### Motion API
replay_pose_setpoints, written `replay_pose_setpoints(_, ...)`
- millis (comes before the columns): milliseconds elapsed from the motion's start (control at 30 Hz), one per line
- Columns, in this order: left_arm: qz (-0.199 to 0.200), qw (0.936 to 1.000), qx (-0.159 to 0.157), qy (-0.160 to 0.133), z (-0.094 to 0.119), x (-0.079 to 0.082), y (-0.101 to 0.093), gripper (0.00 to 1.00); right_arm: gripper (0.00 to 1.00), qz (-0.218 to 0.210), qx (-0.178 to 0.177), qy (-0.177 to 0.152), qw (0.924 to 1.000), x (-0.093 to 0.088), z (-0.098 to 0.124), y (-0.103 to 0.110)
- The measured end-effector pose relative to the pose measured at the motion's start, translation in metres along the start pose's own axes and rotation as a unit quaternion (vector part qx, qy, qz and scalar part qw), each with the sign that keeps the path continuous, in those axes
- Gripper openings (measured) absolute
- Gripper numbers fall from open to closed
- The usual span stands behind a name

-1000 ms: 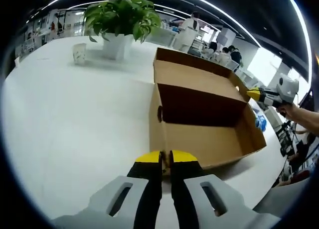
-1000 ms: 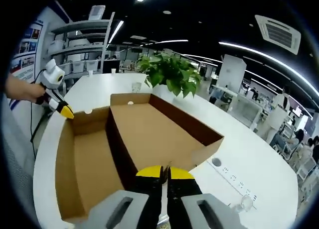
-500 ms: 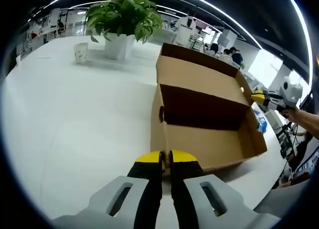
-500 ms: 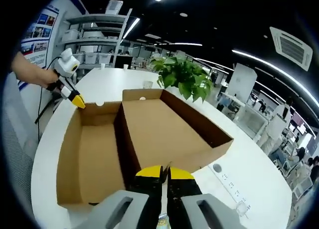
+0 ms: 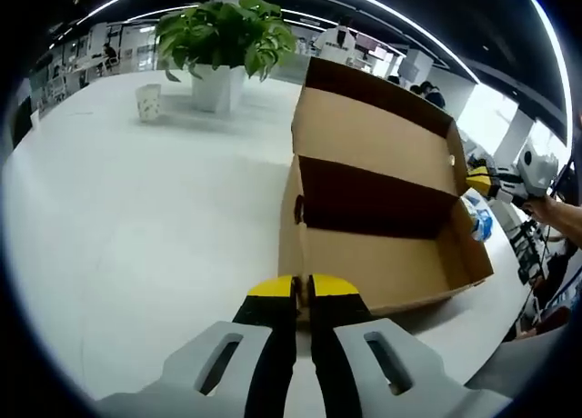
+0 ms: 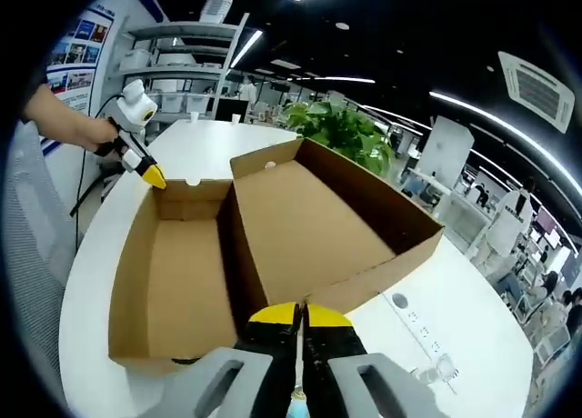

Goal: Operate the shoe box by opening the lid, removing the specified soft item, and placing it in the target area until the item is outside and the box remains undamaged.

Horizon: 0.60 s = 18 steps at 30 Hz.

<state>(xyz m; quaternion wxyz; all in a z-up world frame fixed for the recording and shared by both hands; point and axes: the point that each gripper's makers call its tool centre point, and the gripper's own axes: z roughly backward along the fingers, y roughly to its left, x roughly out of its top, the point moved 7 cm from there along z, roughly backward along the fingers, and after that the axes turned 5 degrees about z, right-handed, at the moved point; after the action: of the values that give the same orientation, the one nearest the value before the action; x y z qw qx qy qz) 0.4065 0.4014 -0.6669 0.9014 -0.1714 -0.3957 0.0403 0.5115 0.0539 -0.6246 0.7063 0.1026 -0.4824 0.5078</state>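
Two grippers work on one cardboard shoe box [image 5: 382, 227] that stands open on a white desk [image 5: 136, 218].

1. Left gripper [image 5: 301, 287]: in the left gripper view its yellow-tipped jaws stand together with only a thin gap, clamped on nothing. The tips sit just in front of the near wall of the box. In the right gripper view the same gripper [image 6: 153, 174] shows at the far end of the box, held by a hand [image 6: 77, 127].

2. Right gripper [image 6: 297, 315]: in the right gripper view its jaws are pressed together at the near edge of the box; whether they pinch the cardboard cannot be told. In the left gripper view this gripper [image 5: 482, 180] shows at the far right corner of the box, held by another hand [image 5: 559, 213].

3. Lid [image 6: 318, 223]: hinged along one long side of the box and tilted up, its inner face bare brown cardboard. A small round hole shows in the end wall of the tray.

4. Box interior: bare cardboard floor in both views. The soft item cannot be identified; a small blue object [image 5: 480, 225] lies on the desk just beyond the far right corner of the box.

5. Desk surroundings: a potted plant [image 5: 223, 36] in a white pot and a paper cup [image 5: 147, 100] stand near the far edge.

6. Writing: posters on the wall in the right gripper view are too small to read.
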Motion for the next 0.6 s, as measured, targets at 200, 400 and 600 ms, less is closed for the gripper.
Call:
replay_pose_setpoints(200,-0.005,1.0,0.003,0.001,0.0,0.0,0.0,0.0,0.0,-0.003,-0.001,0.003,1.0,-0.001,0.001,0.002)
replay_pose_setpoints(400,-0.004,1.0,0.002,0.0,0.001,0.0,0.0,0.0,0.0,-0.005,-0.002,0.006,1.0,-0.007,0.003,0.009)
replay_pose_setpoints(600,-0.001,1.0,0.001,-0.002,0.001,0.0,0.0,0.01,0.0,-0.01,-0.007,0.008,0.9999,-0.006,0.004,0.011)
